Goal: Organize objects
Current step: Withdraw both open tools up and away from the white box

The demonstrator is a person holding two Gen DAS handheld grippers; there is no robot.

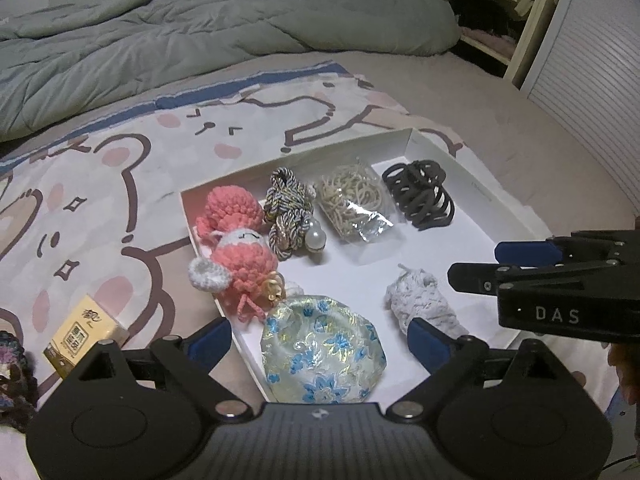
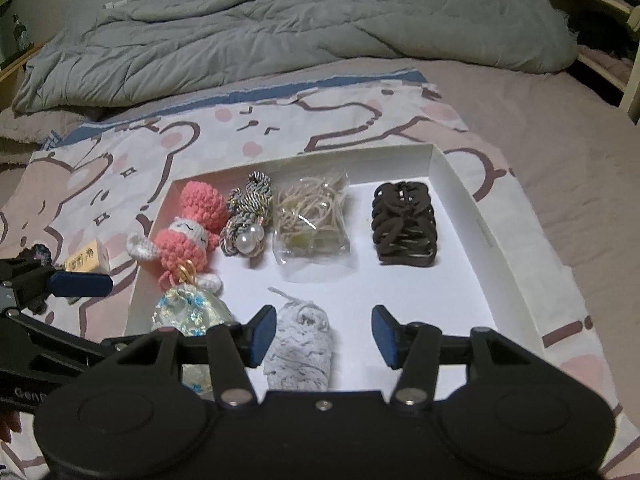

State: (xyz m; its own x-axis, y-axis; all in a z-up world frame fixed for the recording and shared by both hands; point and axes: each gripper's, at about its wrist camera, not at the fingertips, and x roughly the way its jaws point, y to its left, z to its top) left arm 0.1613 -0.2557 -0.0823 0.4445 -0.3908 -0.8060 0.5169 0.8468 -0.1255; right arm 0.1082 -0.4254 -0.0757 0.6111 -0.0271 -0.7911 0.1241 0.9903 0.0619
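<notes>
A white shallow box (image 1: 412, 138) (image 2: 448, 168) lies on the bed. In it are a pink crochet doll (image 1: 240, 240) (image 2: 188, 224), a braided cord with pearls (image 1: 288, 212) (image 2: 244, 216), a bag of beige bands (image 1: 352, 200) (image 2: 312, 216), black hair ties (image 1: 420, 194) (image 2: 404, 232), a floral brocade pouch (image 1: 324, 348) (image 2: 188, 308) and a white crochet piece (image 1: 420, 304) (image 2: 300, 348). My left gripper (image 1: 320, 340) is open, its jaws on either side of the pouch. My right gripper (image 2: 324, 336) is open over the white crochet piece; it also shows in the left wrist view (image 1: 480, 264).
A small yellow tissue pack (image 1: 86, 336) (image 2: 86, 260) and a dark crochet item (image 1: 12, 376) lie on the bear-print cloth (image 1: 100, 184) left of the box. A grey duvet (image 2: 280, 24) is bunched behind. Shelving (image 1: 520, 8) stands at the right.
</notes>
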